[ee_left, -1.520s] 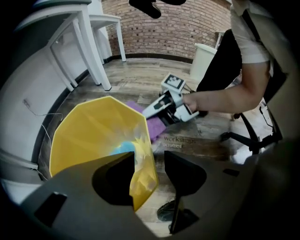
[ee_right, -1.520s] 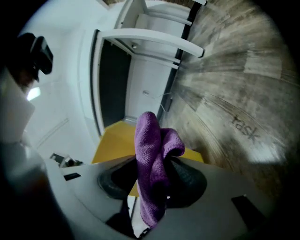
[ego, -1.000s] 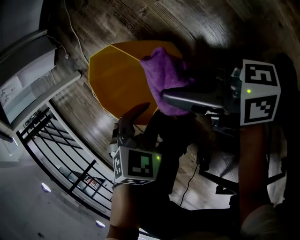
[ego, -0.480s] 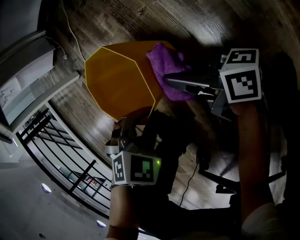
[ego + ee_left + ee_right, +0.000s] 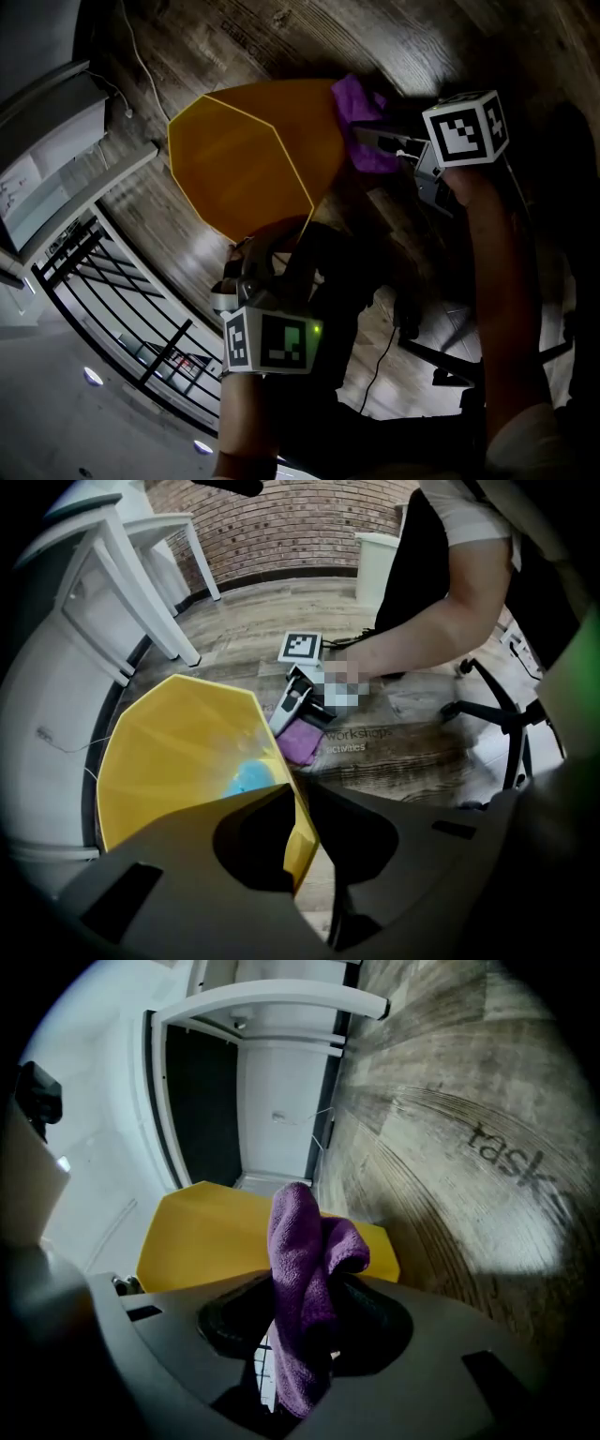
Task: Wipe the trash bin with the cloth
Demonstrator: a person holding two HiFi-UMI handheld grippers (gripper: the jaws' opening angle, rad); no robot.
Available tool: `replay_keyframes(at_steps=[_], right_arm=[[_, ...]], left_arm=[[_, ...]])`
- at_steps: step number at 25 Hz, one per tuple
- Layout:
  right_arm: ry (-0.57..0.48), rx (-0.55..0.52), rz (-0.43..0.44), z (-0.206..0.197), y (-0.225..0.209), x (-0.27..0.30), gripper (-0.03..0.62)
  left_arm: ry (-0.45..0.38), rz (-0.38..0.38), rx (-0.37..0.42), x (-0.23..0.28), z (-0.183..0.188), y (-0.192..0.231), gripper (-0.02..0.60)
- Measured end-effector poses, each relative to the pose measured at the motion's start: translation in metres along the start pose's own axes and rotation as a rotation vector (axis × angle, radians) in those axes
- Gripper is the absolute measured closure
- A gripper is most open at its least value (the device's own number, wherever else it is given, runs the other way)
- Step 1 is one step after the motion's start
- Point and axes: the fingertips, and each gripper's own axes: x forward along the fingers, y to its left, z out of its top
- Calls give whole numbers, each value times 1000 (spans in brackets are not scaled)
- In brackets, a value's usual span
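Evidently the left gripper point(image 5: 302, 850) pinches the rim of the bin point(image 5: 178, 752) between narrowly parted jaws, steadying it. The right gripper point(image 5: 305, 1335) has its jaws clamped on the cloth point(image 5: 295, 1260), folds ahead for wiping.

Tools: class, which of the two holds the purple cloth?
The right tool, its jaws shut on the purple cloth. The left tool instead clamps the rim of the yellow trash bin.

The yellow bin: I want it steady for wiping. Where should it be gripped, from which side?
Grip the bin by its thin rim, one jaw inside, one outside, from the side opposite the cloth; its flat walls are too wide to pinch.
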Motion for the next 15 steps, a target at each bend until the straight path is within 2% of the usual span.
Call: replay_keyframes(at_steps=[7,10,15], right_arm=[[62,4,-218,-22,-64,10,433],[80,0,-298,-32,-80,12,433],[104,-42,-442,-37,-95,17,433]], left_arm=[[-5,-12,12,-1,1,-4,532],[-10,-20,18,0,2,-7,532],[-50,-39,-20,1,7,-6,532]])
